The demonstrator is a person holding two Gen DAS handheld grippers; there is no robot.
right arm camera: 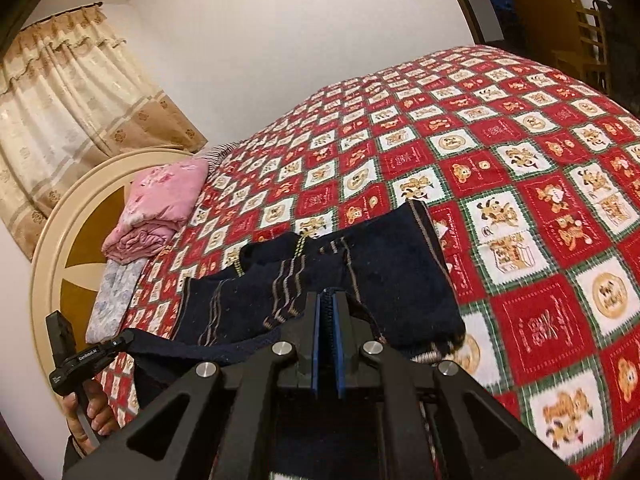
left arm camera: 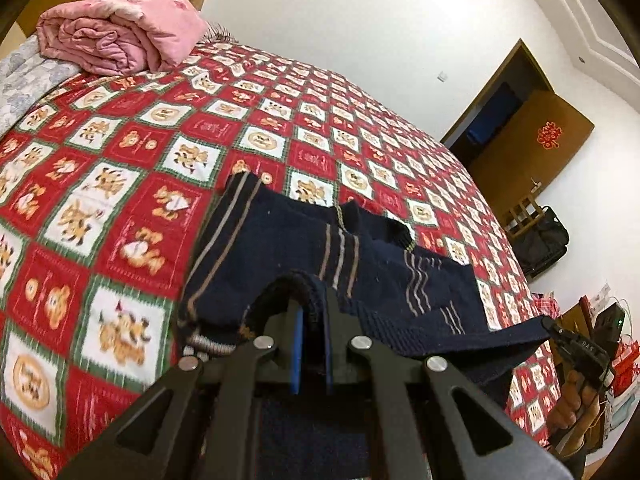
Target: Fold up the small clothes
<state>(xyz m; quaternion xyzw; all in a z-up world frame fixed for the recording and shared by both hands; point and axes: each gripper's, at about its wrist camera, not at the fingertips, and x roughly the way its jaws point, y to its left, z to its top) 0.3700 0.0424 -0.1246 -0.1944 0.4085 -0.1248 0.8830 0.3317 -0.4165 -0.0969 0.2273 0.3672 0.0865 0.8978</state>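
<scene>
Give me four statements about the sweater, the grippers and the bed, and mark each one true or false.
1. Both grippers are shut on the navy sweater. True: left gripper, right gripper.
2. The sweater is plain, without stripes. False: thin tan stripes run across it.
3. A folded pink blanket lies at the head of the bed. True.
4. The bedspread is solid blue. False: red and white checks with bear pictures.

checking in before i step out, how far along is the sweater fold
Done: the sweater is spread on the bedspread. In hand: the left gripper and right gripper are each shut on its near hem, lifting it. Left: carrying the hem over and finishing the fold.
</scene>
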